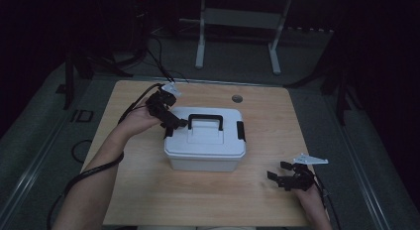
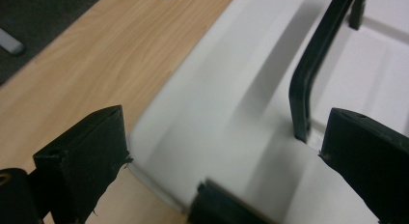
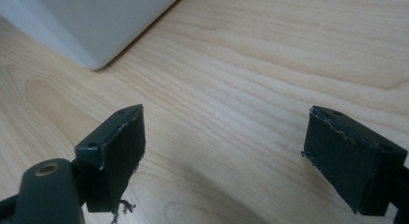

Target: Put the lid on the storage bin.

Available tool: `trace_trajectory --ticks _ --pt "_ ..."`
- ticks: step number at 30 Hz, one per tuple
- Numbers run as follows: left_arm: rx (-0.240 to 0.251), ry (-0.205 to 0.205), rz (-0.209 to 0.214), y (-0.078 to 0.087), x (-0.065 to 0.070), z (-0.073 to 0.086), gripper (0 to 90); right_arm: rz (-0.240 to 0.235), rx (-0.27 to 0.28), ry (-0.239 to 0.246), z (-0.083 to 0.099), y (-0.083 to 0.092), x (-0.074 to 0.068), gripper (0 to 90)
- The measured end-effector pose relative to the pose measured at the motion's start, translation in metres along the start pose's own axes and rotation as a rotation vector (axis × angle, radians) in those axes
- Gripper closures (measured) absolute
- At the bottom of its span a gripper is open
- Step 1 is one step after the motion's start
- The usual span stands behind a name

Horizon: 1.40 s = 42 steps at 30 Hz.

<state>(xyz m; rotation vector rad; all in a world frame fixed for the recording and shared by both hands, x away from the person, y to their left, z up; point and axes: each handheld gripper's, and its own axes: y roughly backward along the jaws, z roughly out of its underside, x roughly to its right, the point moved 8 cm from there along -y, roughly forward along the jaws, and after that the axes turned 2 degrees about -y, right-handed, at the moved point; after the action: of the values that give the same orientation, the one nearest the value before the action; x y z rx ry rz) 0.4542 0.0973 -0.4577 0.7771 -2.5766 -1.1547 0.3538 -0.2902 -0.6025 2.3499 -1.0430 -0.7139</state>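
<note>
The left gripper [image 1: 174, 125], jaws wide, stands at the left latch [image 2: 226, 207] of the white storage box [image 1: 205, 143]; the right gripper [image 1: 280, 171], also wide, rests well apart.

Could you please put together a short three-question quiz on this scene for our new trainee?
1. True or false: the right gripper is clamped on the black handle of the white box.
2. Which gripper is at the box's lid? A) the left gripper B) the right gripper C) neither
3. Fill in: the black latch sits on the box's ___ end, seen from the person's side.

Key
1. False: it rests with jaws open over the wooden table, apart from the box.
2. A: its open jaws straddle the lid's left edge, beside the handle.
3. Right.
</note>
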Motion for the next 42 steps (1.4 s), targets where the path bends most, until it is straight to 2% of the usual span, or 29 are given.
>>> trace_trajectory --ticks 4,5,9,12,15,17,26,30,32,34,38,42 --pt "0.002 0.010 -0.028 0.005 -0.002 0.014 2.1 0.003 0.015 -0.001 -0.002 0.001 0.000 14.3" --pt "0.018 0.022 -0.032 0.007 -0.002 0.017 2.1 0.004 0.014 -0.003 -0.002 0.002 0.000 14.3" --pt "0.034 0.073 -0.028 0.013 -0.004 0.034 2.1 0.011 0.013 -0.003 -0.001 0.002 0.002 14.3" --pt "0.039 0.080 -0.046 0.017 -0.006 0.046 2.1 0.016 0.016 -0.006 -0.002 0.002 0.002 14.3" --pt "0.086 0.109 -0.051 0.021 -0.006 0.054 2.1 0.020 0.011 0.003 -0.002 0.001 0.002 14.3" --pt "0.109 0.122 -0.039 0.023 -0.004 0.059 2.1 0.019 0.009 0.006 -0.001 0.001 0.001 14.3" --pt "0.137 0.086 -0.023 0.034 0.014 0.073 2.1 0.023 0.001 0.005 0.000 0.000 0.001 14.3" --pt "0.147 0.094 -0.016 0.037 0.017 0.078 2.1 0.027 0.002 0.006 0.000 0.000 0.003 14.3" --pt "0.162 0.094 -0.023 0.042 0.020 0.089 2.1 0.026 0.000 0.006 0.000 0.000 0.002 14.3" --pt "0.155 0.099 -0.028 0.043 0.021 0.101 2.1 0.025 -0.001 0.007 0.000 0.000 0.002 14.3" --pt "0.149 0.112 -0.026 0.041 0.022 0.114 2.1 0.028 -0.001 0.007 0.000 0.000 0.002 14.3" --pt "0.167 0.124 -0.032 0.037 0.025 0.126 2.1 0.029 0.002 0.007 -0.001 0.000 0.002 14.3"
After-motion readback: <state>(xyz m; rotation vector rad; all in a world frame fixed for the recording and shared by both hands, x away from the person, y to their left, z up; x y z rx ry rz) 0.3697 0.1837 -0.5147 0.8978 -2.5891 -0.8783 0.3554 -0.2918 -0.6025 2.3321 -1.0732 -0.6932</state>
